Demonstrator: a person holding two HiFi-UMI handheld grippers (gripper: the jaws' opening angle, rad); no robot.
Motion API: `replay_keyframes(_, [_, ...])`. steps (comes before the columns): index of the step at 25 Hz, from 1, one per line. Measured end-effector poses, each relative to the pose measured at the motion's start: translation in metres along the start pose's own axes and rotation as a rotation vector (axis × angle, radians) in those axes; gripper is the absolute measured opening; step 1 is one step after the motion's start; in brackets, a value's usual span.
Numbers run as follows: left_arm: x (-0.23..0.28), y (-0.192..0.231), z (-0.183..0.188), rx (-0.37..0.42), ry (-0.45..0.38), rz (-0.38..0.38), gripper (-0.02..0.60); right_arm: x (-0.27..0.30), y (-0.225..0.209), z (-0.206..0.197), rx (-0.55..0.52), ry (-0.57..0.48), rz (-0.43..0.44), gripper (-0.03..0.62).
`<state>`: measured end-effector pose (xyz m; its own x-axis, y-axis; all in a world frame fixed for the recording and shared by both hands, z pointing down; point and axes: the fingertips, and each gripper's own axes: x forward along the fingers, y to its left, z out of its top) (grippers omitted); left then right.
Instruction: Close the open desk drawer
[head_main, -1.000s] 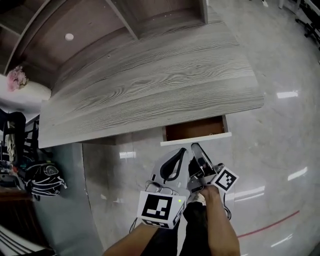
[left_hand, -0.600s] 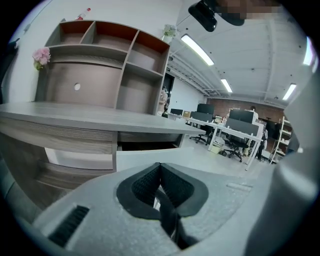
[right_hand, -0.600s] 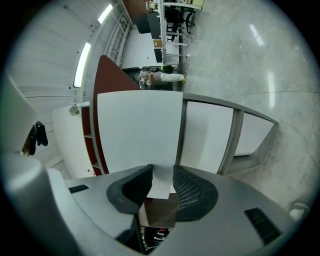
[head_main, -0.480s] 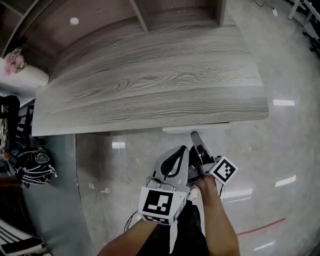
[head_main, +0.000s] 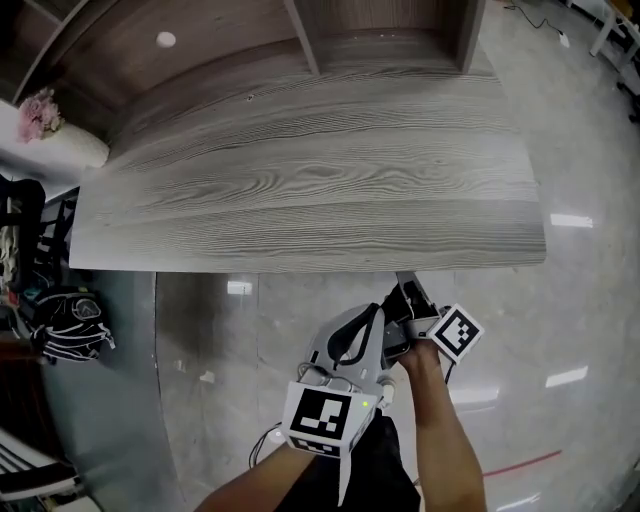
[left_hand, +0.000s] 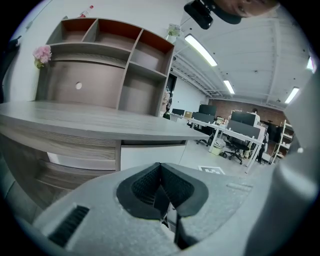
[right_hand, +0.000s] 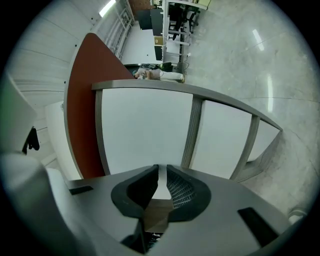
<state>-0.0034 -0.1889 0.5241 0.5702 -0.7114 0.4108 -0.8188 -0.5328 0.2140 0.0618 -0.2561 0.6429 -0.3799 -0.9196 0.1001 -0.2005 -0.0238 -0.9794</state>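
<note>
Nearest, the left gripper (left_hand: 160, 167) hangs back with its jaws tip to tip and nothing between them. Just ahead, the right gripper (right_hand: 160, 172) points at the white fronts under the desk (head_main: 300, 190), its jaws closing to a narrow slit with nothing in it. Beyond, the drawer (left_hand: 150, 156) sits tucked beneath the desk's edge, with no overhang seen from above. So the closing looks done, or all but; what may remain is a last nudge to seat it flush.
</note>
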Motion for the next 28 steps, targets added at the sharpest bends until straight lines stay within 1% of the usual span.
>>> replay_keyframes(3, [0.0,0.003,0.003,-0.006,0.0,0.003,0.005,0.006,0.002,0.003,0.006,-0.005,0.005,0.038])
replay_keyframes(7, [0.002,0.005,0.007,-0.007,0.0,0.001,0.005,0.007,0.005,0.003,-0.019,0.004,0.016,0.038])
replay_keyframes(9, [0.002,0.006,0.009,-0.024,0.01,0.006,0.005,0.008,0.005,0.004,-0.023,0.005,0.017,0.038])
replay_keyframes(14, [0.001,0.005,0.015,-0.01,0.001,0.008,0.005,0.002,0.008,0.006,-0.035,0.003,-0.012,0.038])
replay_keyframes(17, [-0.003,0.005,0.02,-0.004,-0.003,0.016,0.005,-0.004,0.026,0.007,-0.057,0.005,0.017,0.037])
replay_keyframes(21, [-0.011,0.002,0.026,-0.008,0.004,0.032,0.005,-0.021,0.048,0.005,-0.138,0.023,0.017,0.026])
replay_keyframes(25, [-0.024,-0.008,0.033,0.004,0.017,0.039,0.005,-0.047,0.075,0.005,-0.147,0.009,0.022,0.014])
replay_keyframes(28, [-0.036,-0.016,0.041,0.011,0.018,0.042,0.005,-0.066,0.104,0.006,-0.173,-0.003,0.042,0.006])
